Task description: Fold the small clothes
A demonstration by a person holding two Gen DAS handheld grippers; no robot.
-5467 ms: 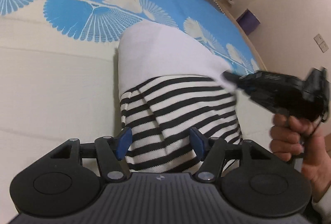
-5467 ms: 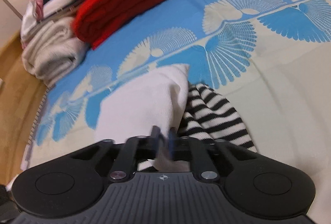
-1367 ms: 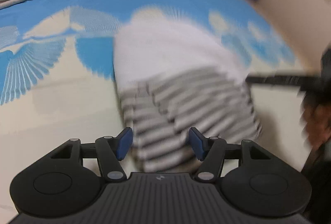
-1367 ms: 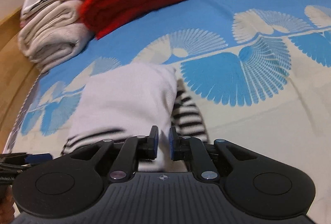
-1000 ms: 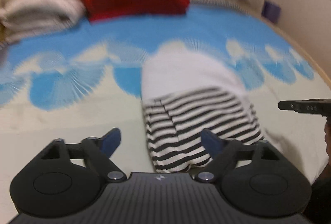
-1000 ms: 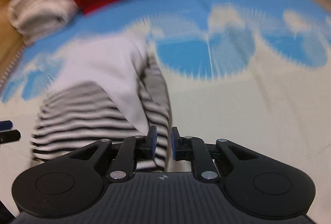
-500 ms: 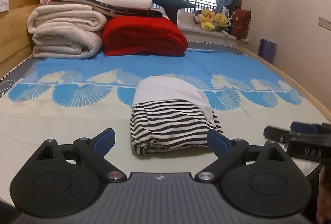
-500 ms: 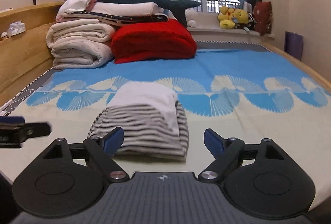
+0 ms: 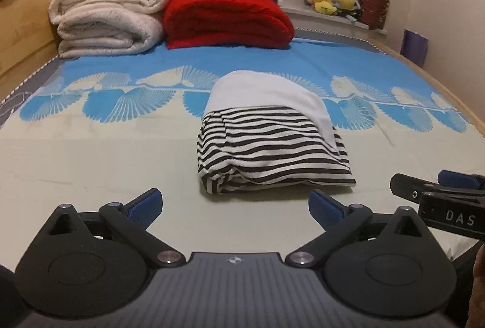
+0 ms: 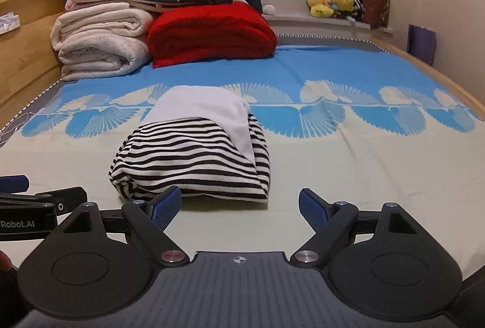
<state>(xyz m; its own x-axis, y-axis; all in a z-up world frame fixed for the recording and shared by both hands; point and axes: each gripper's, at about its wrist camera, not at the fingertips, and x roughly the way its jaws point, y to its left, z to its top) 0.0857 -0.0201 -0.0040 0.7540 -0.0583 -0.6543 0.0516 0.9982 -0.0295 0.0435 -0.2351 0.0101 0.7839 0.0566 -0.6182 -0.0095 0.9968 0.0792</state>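
A folded garment (image 9: 269, 143), black-and-white striped with a plain white part on top, lies on the bed in a compact bundle; it also shows in the right wrist view (image 10: 197, 152). My left gripper (image 9: 235, 208) is open and empty, low over the bed just in front of the bundle. My right gripper (image 10: 239, 208) is open and empty, also just in front of it. Each gripper shows at the edge of the other's view: the right one (image 9: 439, 191) and the left one (image 10: 36, 200). Neither touches the garment.
The bedspread (image 9: 91, 152) is cream with a blue fan pattern. At the far end lie a folded red blanket (image 9: 227, 19), rolled cream blankets (image 9: 106, 22) with a stack of linens and a dark plush shark on top. Plush toys (image 9: 330, 1) sit on the windowsill. A wooden headboard runs along the left.
My right gripper has let go of the garment and opened. Both grippers have pulled back and dropped low. The left jaws have opened wider. The bundle lies still on the bed.
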